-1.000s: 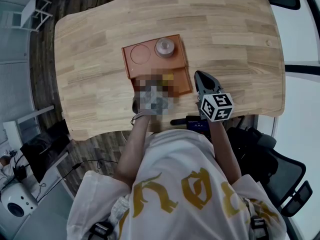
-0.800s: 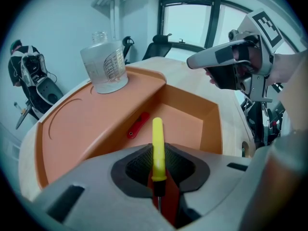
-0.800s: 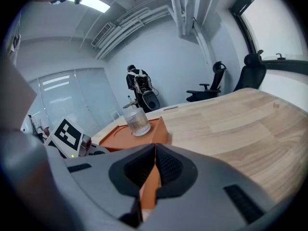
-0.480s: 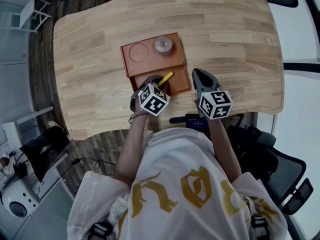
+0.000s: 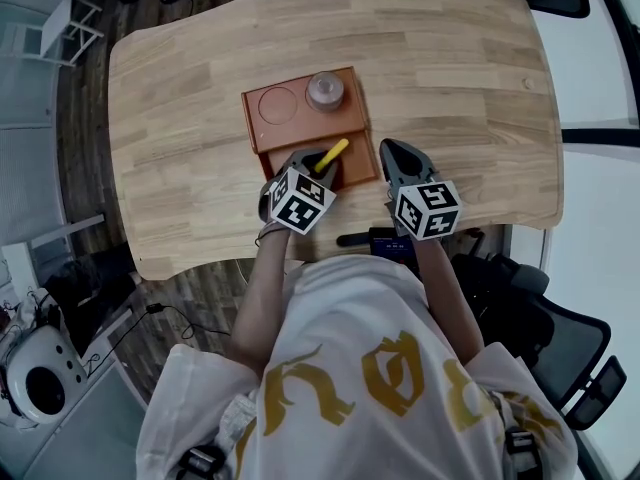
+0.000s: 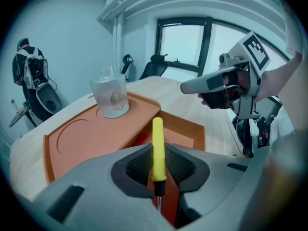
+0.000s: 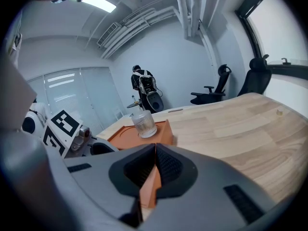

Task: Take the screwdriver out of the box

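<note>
The left tool (image 6: 158,167) is clenched on the screwdriver (image 6: 158,147): its two dark ribbed pads (image 6: 137,163) press on the lower part of the yellow handle from either side. The handle stands upright in the grip and reaches past the tool's tips, while the black collar and the thin metal shaft run back toward the tool's body. Directly beyond and beneath these tips lies the orange box (image 5: 256,136) on the wooden table (image 5: 450,88). The box's open compartment (image 6: 185,134) sits nearest the tool, and a small red item (image 6: 139,139) shows inside it, too little of it visible to identify. In the head view the screwdriver slants over this compartment; whether the shaft tip is clear of the box cannot be told. Farther from the tool, the flat raised part of the box bears a clear jar (image 6: 110,98) ahead and to the left, with a shallow circular recess (image 5: 277,106) beside the jar. The right tool (image 7: 155,163), gripped by a hand (image 6: 269,83), hangs to the right of the left tool, just beside the box's right wall. Its jaws are closed tip to tip with nothing between them. A person (image 7: 143,86) stands far beyond the table.
</note>
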`<action>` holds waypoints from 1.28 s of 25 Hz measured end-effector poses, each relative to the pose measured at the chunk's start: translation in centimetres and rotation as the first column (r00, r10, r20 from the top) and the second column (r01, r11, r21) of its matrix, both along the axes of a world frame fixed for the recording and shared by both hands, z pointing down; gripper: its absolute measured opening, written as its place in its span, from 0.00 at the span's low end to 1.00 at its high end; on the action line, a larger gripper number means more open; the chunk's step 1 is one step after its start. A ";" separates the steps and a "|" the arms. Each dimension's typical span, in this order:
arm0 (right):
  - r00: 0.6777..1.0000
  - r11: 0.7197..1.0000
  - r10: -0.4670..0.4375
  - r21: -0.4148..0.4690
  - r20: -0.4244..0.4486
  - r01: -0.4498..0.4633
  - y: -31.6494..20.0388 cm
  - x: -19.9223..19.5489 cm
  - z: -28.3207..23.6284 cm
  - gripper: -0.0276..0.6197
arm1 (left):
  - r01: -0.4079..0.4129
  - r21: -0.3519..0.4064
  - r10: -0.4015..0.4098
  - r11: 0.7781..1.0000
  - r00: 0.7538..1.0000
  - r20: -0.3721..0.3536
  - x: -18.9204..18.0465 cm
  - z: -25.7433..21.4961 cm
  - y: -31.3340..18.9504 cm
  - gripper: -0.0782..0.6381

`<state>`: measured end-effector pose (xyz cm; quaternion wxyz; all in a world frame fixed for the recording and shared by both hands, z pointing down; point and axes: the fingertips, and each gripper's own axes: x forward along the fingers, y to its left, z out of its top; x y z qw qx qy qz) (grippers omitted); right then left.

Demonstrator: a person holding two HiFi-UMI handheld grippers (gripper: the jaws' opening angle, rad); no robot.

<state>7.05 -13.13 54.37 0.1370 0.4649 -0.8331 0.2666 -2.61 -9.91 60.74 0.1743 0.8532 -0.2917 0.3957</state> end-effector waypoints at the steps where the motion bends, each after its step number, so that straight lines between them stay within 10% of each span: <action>1: 1.000 1.000 -0.003 0.001 0.000 0.003 0.0 0.0 -0.1 0.06 | 0.009 0.010 -0.009 1.000 1.000 -0.011 0.0 -0.4 -0.2 0.21; 18: 0.999 0.997 -0.049 0.051 -0.011 0.050 1.2 -1.3 -1.8 0.06 | 0.191 0.155 -0.137 0.969 0.941 -0.308 -0.8 -7.9 -0.7 0.21; 32: 0.999 0.990 -0.049 0.133 -0.009 0.049 1.8 -1.7 -5.4 0.06 | 0.294 0.237 -0.184 0.926 0.900 -0.395 -2.8 -13.3 -0.6 0.21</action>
